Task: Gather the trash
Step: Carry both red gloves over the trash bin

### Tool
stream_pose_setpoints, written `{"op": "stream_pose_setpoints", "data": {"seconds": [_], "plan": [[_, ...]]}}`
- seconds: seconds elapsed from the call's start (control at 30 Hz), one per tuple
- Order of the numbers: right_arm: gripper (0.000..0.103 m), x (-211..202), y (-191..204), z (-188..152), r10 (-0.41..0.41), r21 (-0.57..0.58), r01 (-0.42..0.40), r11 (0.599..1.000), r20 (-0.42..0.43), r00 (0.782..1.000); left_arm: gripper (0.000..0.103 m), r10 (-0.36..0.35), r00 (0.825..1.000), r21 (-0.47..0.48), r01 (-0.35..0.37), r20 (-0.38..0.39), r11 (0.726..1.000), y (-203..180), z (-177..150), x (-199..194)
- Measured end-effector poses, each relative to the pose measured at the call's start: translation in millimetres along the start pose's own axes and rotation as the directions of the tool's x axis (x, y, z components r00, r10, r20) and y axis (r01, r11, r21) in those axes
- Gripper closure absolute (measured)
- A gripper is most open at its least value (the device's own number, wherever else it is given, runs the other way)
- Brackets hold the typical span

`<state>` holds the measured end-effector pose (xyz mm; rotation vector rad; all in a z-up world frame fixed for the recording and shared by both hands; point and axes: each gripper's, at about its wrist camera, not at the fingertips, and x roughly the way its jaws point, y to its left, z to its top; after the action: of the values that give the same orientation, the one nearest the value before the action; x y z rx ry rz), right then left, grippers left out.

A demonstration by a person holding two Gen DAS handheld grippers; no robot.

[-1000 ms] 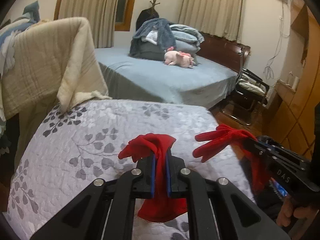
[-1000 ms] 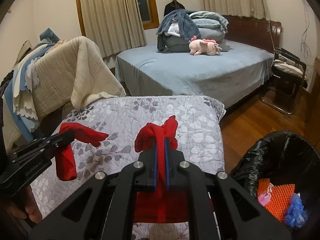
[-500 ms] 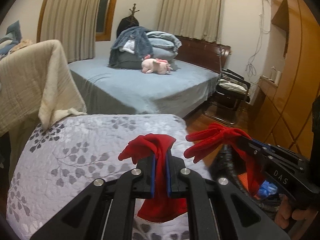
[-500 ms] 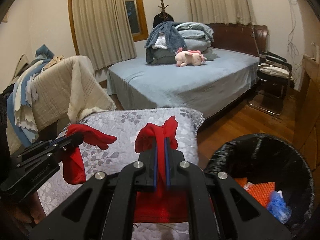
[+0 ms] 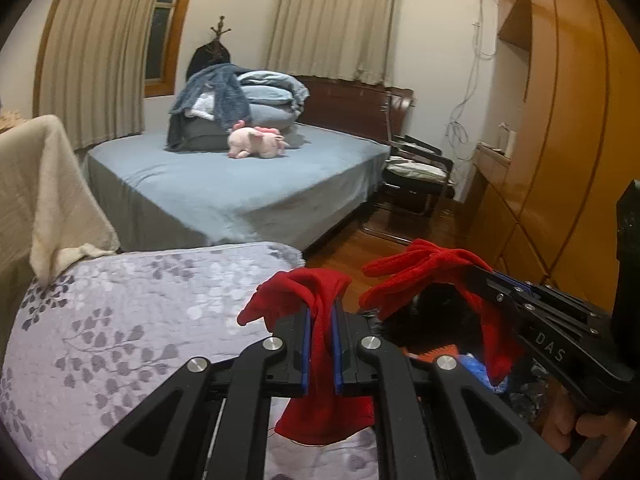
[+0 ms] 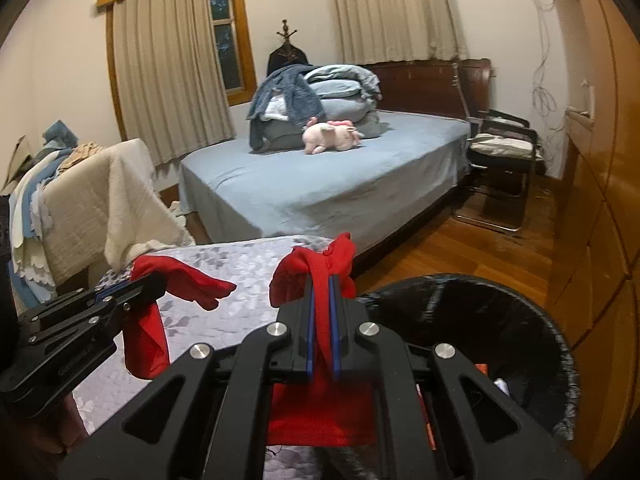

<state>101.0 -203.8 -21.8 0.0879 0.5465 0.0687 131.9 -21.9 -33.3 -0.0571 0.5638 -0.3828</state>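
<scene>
The jaws of the left gripper [image 5: 320, 322] are closed flat on a red glove [image 5: 316, 360], pinched near its middle so that the fingers flop over the tips and the cuff hangs below. The jaws of the right gripper [image 6: 323, 322] are likewise closed on a second red glove [image 6: 320, 276], folded over the tips with its lower part dangling. In the left view the right gripper's glove [image 5: 432, 272] is seen just beside, held over the bin [image 5: 436, 320]; in the right view the left gripper's glove [image 6: 160, 292] is held over the quilt [image 6: 240, 272].

The gloves are judged light, soft and limp: no care for breakage is needed, but a loose end may catch on the bin's rim or cling to the pads when the jaws are opened. A pinch across the doubled fabric near the middle, as is held now, seems the safest hold.

The black-lined bin [image 6: 500, 320] is close under the right gripper, with orange and blue scraps partly visible inside.

Compared with a second ago, both gloves are held in the same pinch, but both views have swung rightward: less quilt and draped blanket [image 5: 36, 192] is seen, more wooden floor [image 6: 500, 252] and cabinet [image 5: 560, 160], and the bin is nearer and larger.
</scene>
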Motion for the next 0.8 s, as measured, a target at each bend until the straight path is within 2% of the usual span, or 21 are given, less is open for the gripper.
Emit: {"op": "stream_pose_setpoints", "data": {"seconds": [0.37,0.8], "plan": [[0.097,-19.1,-62.5,-9.9,-0.116,0.056,0.116,0.992,0.01,0.993,0.095,-0.108,0.994,0.068,0.11,-0.021,0.992,-64.2,-0.3,26.3],[0.097,-8.5,-125.7,-34.3,-0.226,0.121,0.229,0.966,-0.04,0.973,0.095,-0.202,0.977,0.108,0.209,-0.072,0.972,-118.5,-9.2,70.7]]}}
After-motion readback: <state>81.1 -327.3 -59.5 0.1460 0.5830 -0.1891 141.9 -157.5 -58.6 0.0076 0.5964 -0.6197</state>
